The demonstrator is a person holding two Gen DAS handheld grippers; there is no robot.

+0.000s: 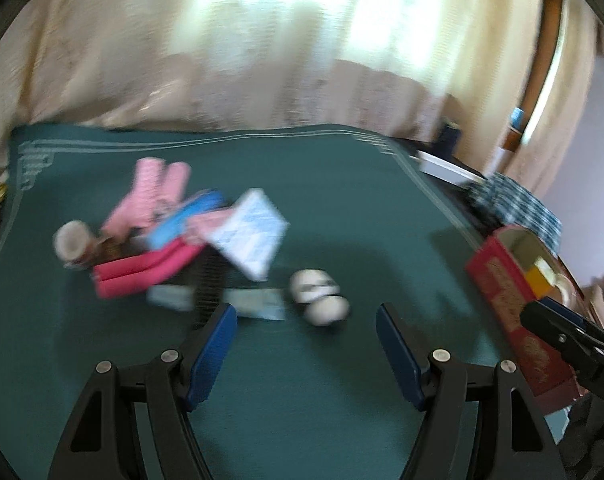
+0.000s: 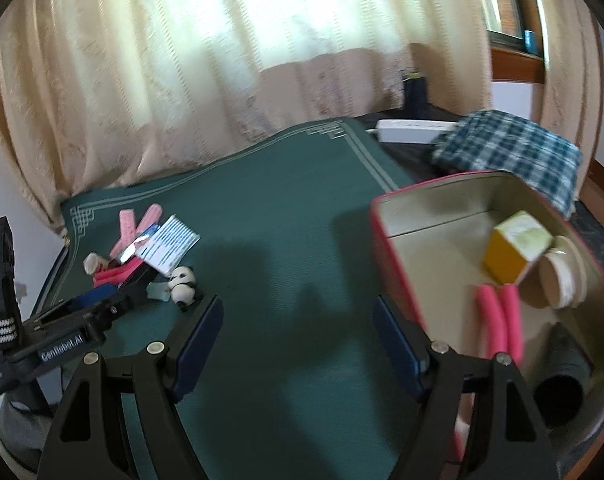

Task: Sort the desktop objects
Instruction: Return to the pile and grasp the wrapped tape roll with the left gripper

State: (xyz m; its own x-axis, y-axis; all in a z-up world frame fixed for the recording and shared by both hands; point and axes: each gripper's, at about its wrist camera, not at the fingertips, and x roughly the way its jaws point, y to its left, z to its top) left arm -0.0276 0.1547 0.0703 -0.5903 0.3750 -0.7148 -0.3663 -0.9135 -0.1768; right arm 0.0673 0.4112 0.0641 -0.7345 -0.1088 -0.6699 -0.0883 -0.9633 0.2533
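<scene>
A pile of small objects lies on the green mat [image 1: 342,208]: a pink ruler [image 1: 150,192], a white printed packet [image 1: 248,232], a pink foam piece [image 1: 142,270], a tape roll [image 1: 71,240] and a panda figure [image 1: 318,294]. My left gripper [image 1: 306,344] is open and empty, just in front of the panda. The red box [image 2: 398,248] on the right holds a yellow cube [image 2: 514,246], a tape roll [image 2: 562,280], a pink foam piece [image 2: 500,324] and a dark roll [image 2: 562,384]. My right gripper [image 2: 298,340] is open and empty beside the box's left wall.
A checked cloth [image 2: 510,152] and a white power strip [image 2: 414,130] lie behind the box. A beige curtain [image 2: 182,80] hangs behind the table. The left gripper [image 2: 78,316] shows at the left of the right wrist view, next to the pile.
</scene>
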